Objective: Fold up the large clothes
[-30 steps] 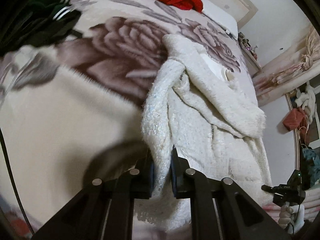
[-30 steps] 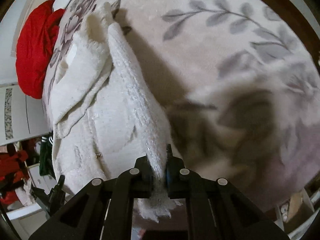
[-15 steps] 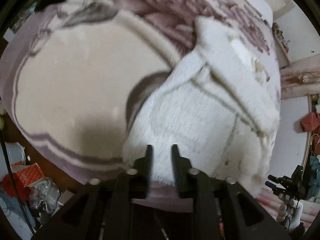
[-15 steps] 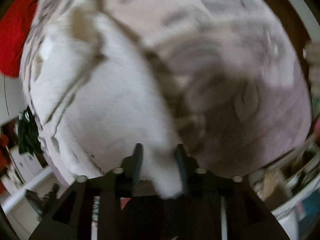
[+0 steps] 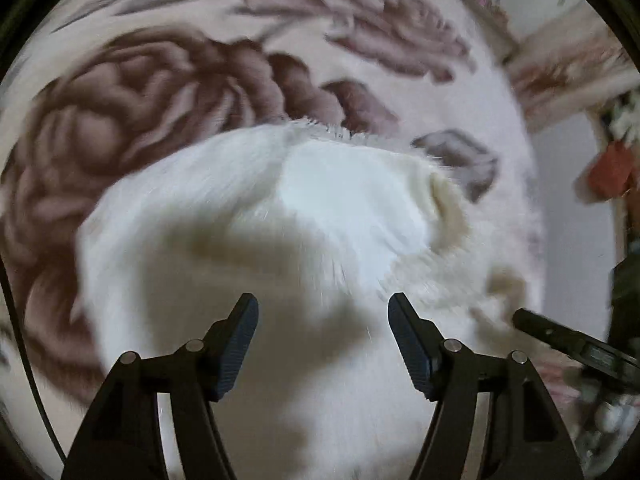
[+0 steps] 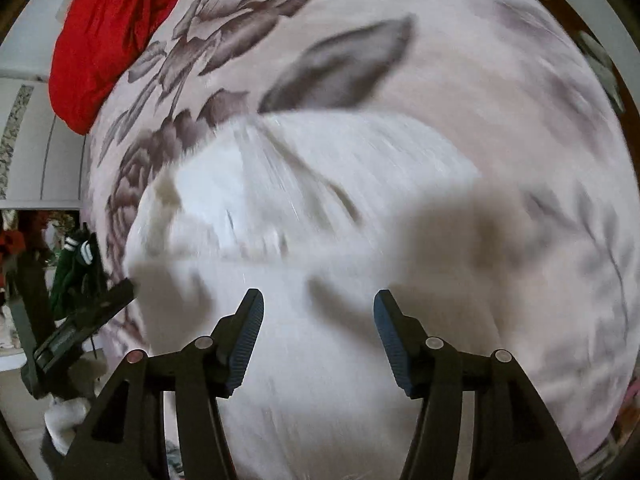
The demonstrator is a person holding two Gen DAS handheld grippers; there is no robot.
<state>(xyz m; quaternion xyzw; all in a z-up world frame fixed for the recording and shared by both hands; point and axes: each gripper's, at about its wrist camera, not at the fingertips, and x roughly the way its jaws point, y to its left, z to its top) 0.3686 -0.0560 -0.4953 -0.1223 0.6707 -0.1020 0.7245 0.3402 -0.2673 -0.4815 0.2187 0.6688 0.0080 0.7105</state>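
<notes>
A fluffy white garment (image 5: pixel 248 216) lies folded over on the floral bedspread (image 5: pixel 120 112). It also shows in the right wrist view (image 6: pixel 320 184). My left gripper (image 5: pixel 323 320) is open and empty, just above the garment's near part. My right gripper (image 6: pixel 318 316) is open and empty too, above the same garment. Each gripper shows at the edge of the other's view: the right one in the left wrist view (image 5: pixel 576 348), the left one in the right wrist view (image 6: pixel 80 320). Both views are motion-blurred.
A red cloth (image 6: pixel 108 32) lies at the bed's far end. A dark green garment with white stripes (image 6: pixel 76 264) sits at the left past the bed. A wall and curtains (image 5: pixel 568 60) stand at the right.
Both grippers were shut on the white garment's edge a second ago. They carried it over, opened and let it go. The garment now lies folded on the bed.
</notes>
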